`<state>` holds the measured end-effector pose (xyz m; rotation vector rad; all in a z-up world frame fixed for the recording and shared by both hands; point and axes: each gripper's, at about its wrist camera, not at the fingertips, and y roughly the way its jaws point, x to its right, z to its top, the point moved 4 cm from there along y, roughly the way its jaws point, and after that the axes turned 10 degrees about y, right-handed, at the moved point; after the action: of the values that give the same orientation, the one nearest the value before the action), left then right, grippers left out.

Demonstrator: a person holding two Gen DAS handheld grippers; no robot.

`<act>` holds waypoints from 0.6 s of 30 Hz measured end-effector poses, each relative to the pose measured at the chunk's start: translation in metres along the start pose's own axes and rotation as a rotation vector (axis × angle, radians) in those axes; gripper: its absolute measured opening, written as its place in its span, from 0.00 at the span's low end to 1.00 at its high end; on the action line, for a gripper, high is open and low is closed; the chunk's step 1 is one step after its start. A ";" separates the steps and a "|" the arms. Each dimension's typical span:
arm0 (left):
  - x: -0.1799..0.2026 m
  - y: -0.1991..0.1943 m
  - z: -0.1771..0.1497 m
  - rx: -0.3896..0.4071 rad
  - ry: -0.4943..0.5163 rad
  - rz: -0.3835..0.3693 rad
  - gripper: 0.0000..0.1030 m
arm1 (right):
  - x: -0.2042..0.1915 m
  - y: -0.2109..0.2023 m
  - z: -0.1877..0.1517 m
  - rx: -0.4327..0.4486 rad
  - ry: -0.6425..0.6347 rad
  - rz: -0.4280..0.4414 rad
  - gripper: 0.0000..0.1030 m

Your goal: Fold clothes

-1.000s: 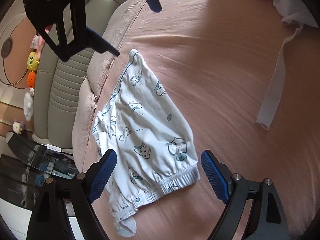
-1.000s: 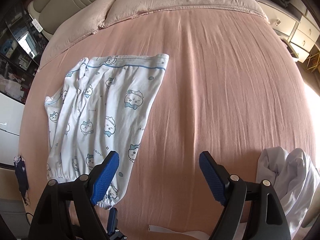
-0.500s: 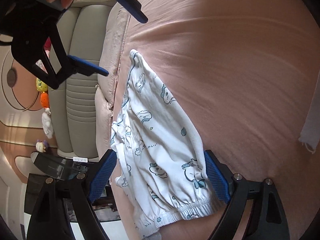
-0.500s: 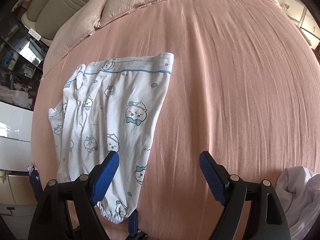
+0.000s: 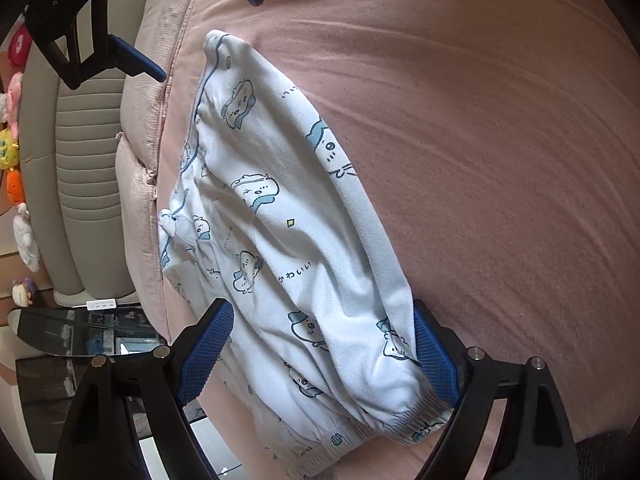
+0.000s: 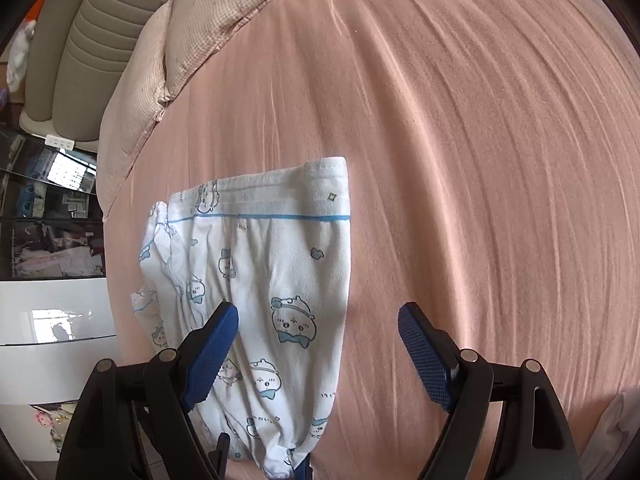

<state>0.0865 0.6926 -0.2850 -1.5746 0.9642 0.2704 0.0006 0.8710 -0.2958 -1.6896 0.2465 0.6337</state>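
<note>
Open bedsheet (image 6: pixel 460 160) right of pants (image 6: pixel 280 272).

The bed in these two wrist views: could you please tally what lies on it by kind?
Printed white trousers: 1
Pink pillows: 2
Pale cloth at the right wrist view's lower right edge: 1
Total: 4

1. Daylight fills both my views; the pink bedsheet (image 6: pixel 460 160) is evenly bright, with fine creases catching soft highlights.
2. My fisheye lenses bend everything: the sheet bulges like a dome, and black vignette fills the corners.
3. The white cartoon-print cotton shorts (image 5: pixel 304 240) are sharp in the middle and throw a narrow shadow along their right edge.
4. The glossy white cabinet (image 6: pixel 52 320) shows window glare.
5. The right view's far sheet is slightly streaked.
</note>
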 end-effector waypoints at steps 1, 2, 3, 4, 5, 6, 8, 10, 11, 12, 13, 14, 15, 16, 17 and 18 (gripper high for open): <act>-0.001 0.001 0.001 -0.004 0.010 -0.010 0.85 | -0.002 0.003 0.005 -0.002 0.010 -0.002 0.80; -0.002 0.002 0.001 -0.010 0.018 -0.019 0.85 | -0.006 0.009 0.011 -0.011 0.018 -0.004 0.80; -0.003 0.004 0.002 -0.017 0.023 -0.030 0.85 | -0.008 0.013 0.015 -0.025 0.021 -0.006 0.80; -0.004 0.006 0.003 -0.025 0.025 -0.041 0.85 | -0.009 0.016 0.018 -0.039 0.024 -0.007 0.80; -0.006 0.008 0.003 -0.034 0.023 -0.055 0.85 | -0.010 0.019 0.022 -0.053 0.027 -0.008 0.80; -0.008 0.009 0.004 -0.044 0.021 -0.069 0.85 | -0.011 0.023 0.024 -0.074 0.033 0.006 0.80; -0.012 0.012 0.003 -0.059 0.014 -0.091 0.85 | -0.013 0.031 0.026 -0.120 0.047 0.040 0.80; -0.015 0.013 0.002 -0.073 0.006 -0.109 0.85 | -0.015 0.039 0.029 -0.166 0.061 0.073 0.80; -0.016 0.013 0.000 -0.077 0.001 -0.116 0.85 | -0.016 0.043 0.030 -0.175 0.058 0.077 0.81; -0.017 0.013 -0.002 -0.081 -0.004 -0.120 0.85 | -0.017 0.044 0.031 -0.181 0.056 0.079 0.81; -0.020 0.015 -0.004 -0.085 -0.009 -0.117 0.85 | -0.018 0.045 0.032 -0.186 0.056 0.081 0.81; -0.022 0.016 -0.006 -0.090 -0.013 -0.114 0.85 | -0.019 0.047 0.032 -0.192 0.056 0.084 0.81; -0.024 0.018 -0.007 -0.095 -0.014 -0.111 0.85 | -0.019 0.046 0.033 -0.194 0.059 0.102 0.81; -0.025 0.019 -0.008 -0.103 -0.013 -0.110 0.85 | -0.019 0.044 0.035 -0.195 0.063 0.123 0.81; -0.026 0.021 -0.010 -0.110 -0.015 -0.112 0.85 | -0.021 0.043 0.036 -0.188 0.072 0.152 0.81; -0.028 0.023 -0.011 -0.114 -0.019 -0.117 0.85 | -0.024 0.042 0.038 -0.180 0.082 0.182 0.81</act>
<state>0.0494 0.6960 -0.2804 -1.7225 0.8510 0.2619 -0.0503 0.8938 -0.3224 -1.8824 0.4160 0.7404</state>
